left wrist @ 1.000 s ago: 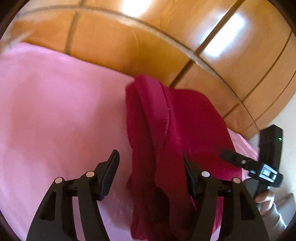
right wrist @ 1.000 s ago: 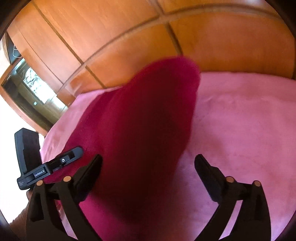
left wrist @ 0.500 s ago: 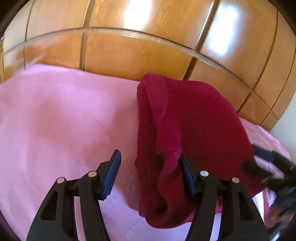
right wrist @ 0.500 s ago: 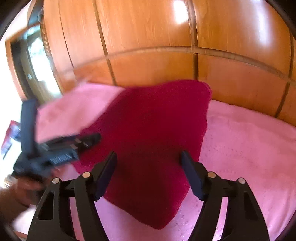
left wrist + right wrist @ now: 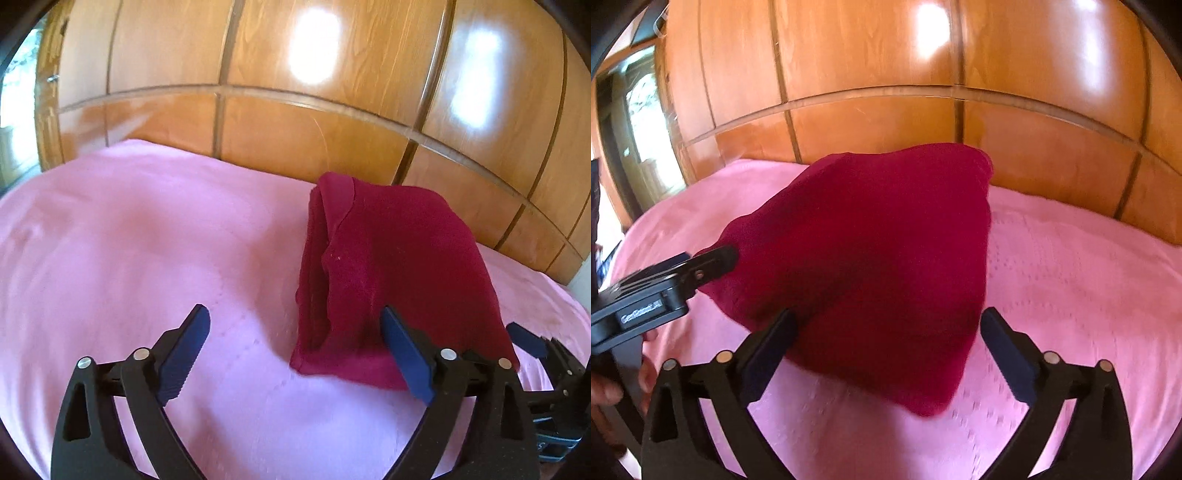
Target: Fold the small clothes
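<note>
The left claw stands spread wide with nothing between its blue-padded fingers; its right finger sits just in front of the near edge of the dark red garment, though whether it touches the cloth is unclear. The right claw is likewise spread apart and empty, its two fingers flanking the garment's near corner without closing on it. The garment lies folded in a bunched, layered heap on the pink bedspread, toward the far side of the bed, close to the glossy wooden panelling behind. In the right wrist view the left claw shows at the garment's left edge.
</note>
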The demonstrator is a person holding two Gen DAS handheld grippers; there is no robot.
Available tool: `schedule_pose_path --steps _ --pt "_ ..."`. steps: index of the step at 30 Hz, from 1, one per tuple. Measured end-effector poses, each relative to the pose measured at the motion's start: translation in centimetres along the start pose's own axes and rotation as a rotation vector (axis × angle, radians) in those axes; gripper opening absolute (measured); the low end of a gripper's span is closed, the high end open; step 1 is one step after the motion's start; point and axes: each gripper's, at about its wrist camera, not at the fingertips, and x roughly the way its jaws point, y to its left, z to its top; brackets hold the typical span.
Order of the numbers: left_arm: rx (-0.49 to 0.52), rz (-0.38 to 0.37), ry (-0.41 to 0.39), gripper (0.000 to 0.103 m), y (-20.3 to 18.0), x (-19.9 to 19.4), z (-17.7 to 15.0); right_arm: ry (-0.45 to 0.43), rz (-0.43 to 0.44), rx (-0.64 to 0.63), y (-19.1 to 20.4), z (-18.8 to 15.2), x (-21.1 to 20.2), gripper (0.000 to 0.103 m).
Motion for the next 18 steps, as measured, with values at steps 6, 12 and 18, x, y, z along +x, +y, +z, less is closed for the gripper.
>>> schedule_pose_path --steps 6,12,18 --pt "0.048 0.026 -0.047 0.098 -0.9 -3.4 -1.7 -0.007 -0.087 0.063 -0.1 -1.4 -1.9 0.101" --pt "0.074 0.04 -0.059 0.098 -1.6 -5.8 -3.8 -0.024 -0.136 0.094 0.3 -2.6 -4.2 0.101" --pt "0.073 0.044 -0.064 0.098 -2.0 -7.4 -5.4 -0.068 -0.227 0.101 0.7 -3.4 -6.6 0.101"
